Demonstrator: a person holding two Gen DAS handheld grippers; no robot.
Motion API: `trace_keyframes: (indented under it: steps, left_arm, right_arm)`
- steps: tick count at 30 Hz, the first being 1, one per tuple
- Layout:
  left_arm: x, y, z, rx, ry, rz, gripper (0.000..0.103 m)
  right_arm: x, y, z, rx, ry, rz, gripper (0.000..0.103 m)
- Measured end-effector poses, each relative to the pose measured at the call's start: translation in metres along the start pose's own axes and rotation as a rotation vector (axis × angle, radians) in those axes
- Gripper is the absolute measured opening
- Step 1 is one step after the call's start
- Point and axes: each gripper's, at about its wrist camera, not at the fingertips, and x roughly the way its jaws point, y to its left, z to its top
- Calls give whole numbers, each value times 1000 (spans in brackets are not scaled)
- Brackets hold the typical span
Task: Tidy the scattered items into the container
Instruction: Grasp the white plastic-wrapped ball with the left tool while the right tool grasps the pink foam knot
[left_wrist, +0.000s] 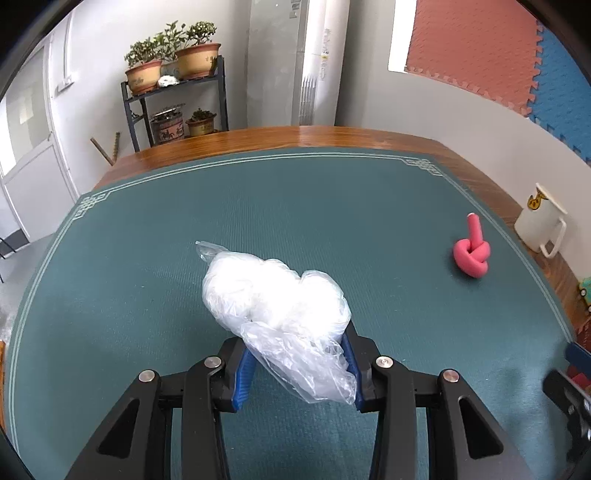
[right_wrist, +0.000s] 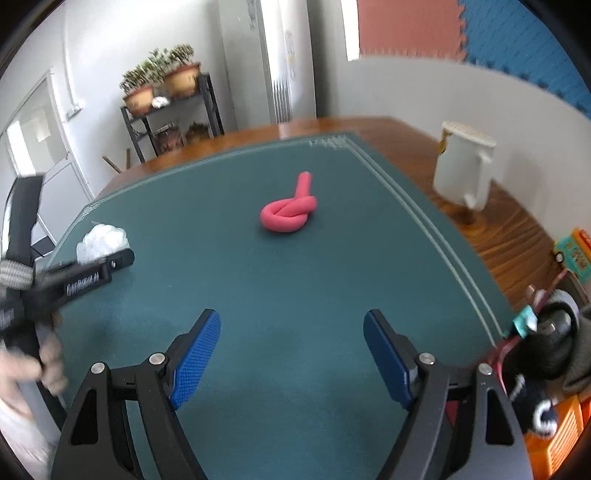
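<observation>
A clear plastic bag of white stuffing (left_wrist: 273, 295) lies on the green mat (left_wrist: 147, 258). My left gripper (left_wrist: 295, 354) is shut on the bag's near end, its blue pads against the plastic. The bag also shows in the right wrist view (right_wrist: 101, 240), beside the left gripper's black body (right_wrist: 88, 275). A pink knotted foam tube (left_wrist: 472, 254) lies on the mat to the right; it is in the right wrist view (right_wrist: 290, 212) ahead of my right gripper (right_wrist: 291, 343), which is open and empty above the mat. An orange container (right_wrist: 561, 435) holding dark items sits at the lower right.
A white mug (left_wrist: 539, 225) stands on the wooden table edge at the right, also in the right wrist view (right_wrist: 463, 171). A colourful toy (right_wrist: 574, 254) lies on the wood beside it. A plant shelf (left_wrist: 173, 99) stands beyond the table.
</observation>
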Motion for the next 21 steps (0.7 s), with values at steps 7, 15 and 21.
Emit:
trace_keyframes:
  steps: [7, 15, 21]
  left_arm:
    - [5, 8, 1, -29, 23, -7, 42]
    - [15, 14, 0, -46, 42, 11, 42]
    - [19, 10, -3, -38, 54, 20, 42]
  right_arm:
    - [55, 1, 57, 169, 64, 8, 83]
    - [117, -4, 89, 250, 107, -45, 82]
    - [131, 13, 87, 118, 95, -136, 50]
